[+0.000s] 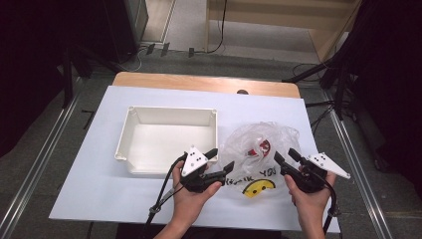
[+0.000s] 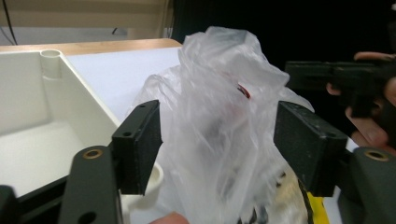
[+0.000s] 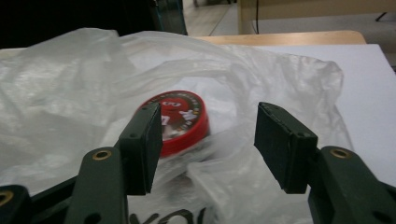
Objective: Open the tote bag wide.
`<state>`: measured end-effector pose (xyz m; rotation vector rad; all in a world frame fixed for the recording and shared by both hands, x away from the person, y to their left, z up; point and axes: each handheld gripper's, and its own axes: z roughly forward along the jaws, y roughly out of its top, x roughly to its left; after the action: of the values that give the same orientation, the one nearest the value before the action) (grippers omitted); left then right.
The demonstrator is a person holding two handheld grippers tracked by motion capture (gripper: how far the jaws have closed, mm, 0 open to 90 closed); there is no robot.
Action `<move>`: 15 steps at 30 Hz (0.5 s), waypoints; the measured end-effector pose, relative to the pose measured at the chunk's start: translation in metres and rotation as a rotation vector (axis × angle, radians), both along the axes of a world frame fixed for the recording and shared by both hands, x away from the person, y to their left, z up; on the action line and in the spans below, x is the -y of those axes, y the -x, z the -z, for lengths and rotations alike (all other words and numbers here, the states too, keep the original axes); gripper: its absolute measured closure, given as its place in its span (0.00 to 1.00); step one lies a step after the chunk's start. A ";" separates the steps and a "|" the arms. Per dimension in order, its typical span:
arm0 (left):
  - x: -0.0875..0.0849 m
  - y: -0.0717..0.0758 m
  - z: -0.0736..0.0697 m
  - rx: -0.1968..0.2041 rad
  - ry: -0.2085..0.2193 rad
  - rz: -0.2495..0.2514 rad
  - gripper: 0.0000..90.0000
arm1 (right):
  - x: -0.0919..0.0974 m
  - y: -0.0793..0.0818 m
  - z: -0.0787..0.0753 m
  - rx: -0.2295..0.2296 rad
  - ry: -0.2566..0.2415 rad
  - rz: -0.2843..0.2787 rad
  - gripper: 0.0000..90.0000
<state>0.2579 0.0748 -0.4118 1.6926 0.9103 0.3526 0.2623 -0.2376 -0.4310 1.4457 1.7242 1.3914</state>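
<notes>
Red tin [image 3: 180,121] — veiled by bag [image 3: 70,102]

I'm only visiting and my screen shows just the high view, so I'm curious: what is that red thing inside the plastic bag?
Observer: The right gripper view shows a round red lid with printed figures on top, lying inside the plastic bag.
Operator: Are the right tongs pinching the bag?
Observer: No, the right tongs stand open and their pads press on nothing.
Operator: And the left ones?
Observer: The left tongs are open too, with a bunched peak of the bag standing up between their pads.
</notes>
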 end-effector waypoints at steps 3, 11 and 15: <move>0.010 -0.012 -0.002 -0.052 -0.040 0.018 0.31 | -0.006 0.003 -0.001 0.011 0.000 -0.036 0.48; 0.027 -0.019 0.008 -0.090 -0.179 0.044 0.83 | -0.024 0.009 0.000 0.024 -0.005 -0.104 0.50; 0.031 -0.014 0.017 -0.089 -0.244 0.049 1.00 | -0.034 0.011 -0.004 0.018 -0.062 -0.150 0.49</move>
<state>0.2723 0.0441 -0.4293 1.9645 0.9181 0.3692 0.2514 -0.2032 -0.4268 1.3556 1.8247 1.5435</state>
